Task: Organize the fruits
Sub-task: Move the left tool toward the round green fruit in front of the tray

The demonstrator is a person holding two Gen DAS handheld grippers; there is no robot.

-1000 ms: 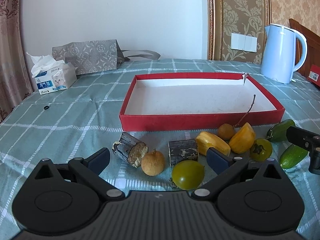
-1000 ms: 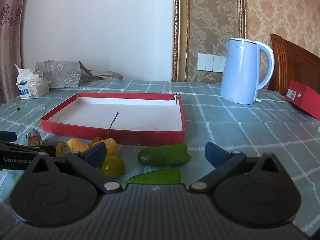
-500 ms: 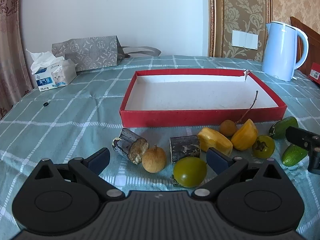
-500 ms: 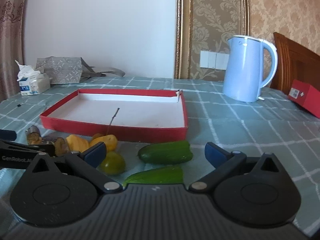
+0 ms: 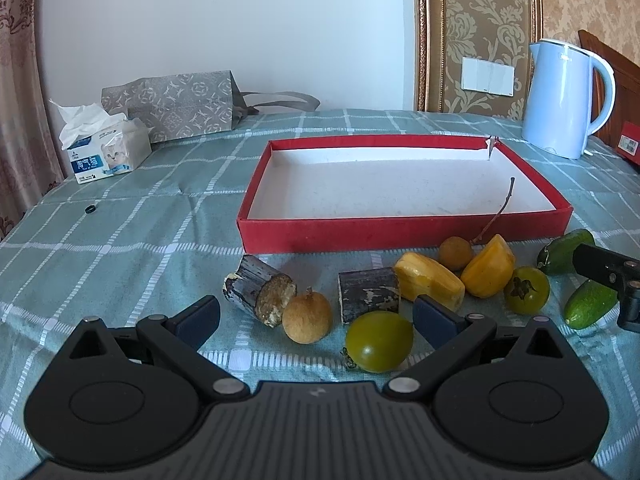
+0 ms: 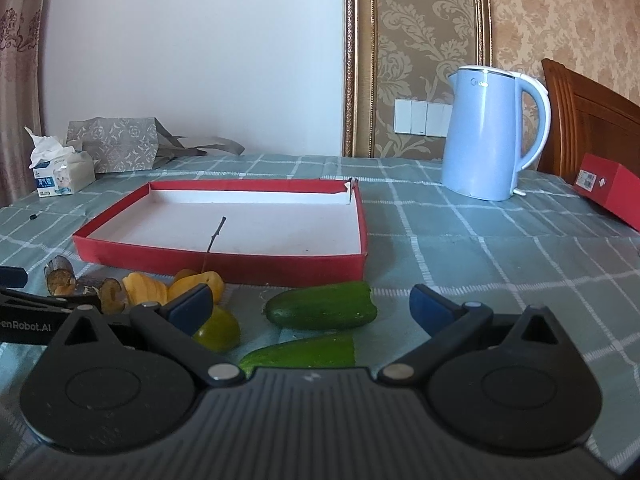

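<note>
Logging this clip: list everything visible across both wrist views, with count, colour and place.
Tray: 1, red with white floor, centre of table, nothing in it.
Green tomatoes: 2, in front of tray.
Longans: 2, tan, in front of tray; the far one has a twig.
Sugarcane pieces: 2, dark bark, in front of tray.
Jackfruit pieces: 2, yellow, in front of tray.
Cucumber pieces: 2, green, right end of the row.
Kettle: 1, light blue, far right.
Tissue pack: 1, white, far left.
Paper bag: 1, grey patterned, lying at the back.
Red box: 1, right edge.
Left gripper: open, empty.
Right gripper: open, empty.
</note>
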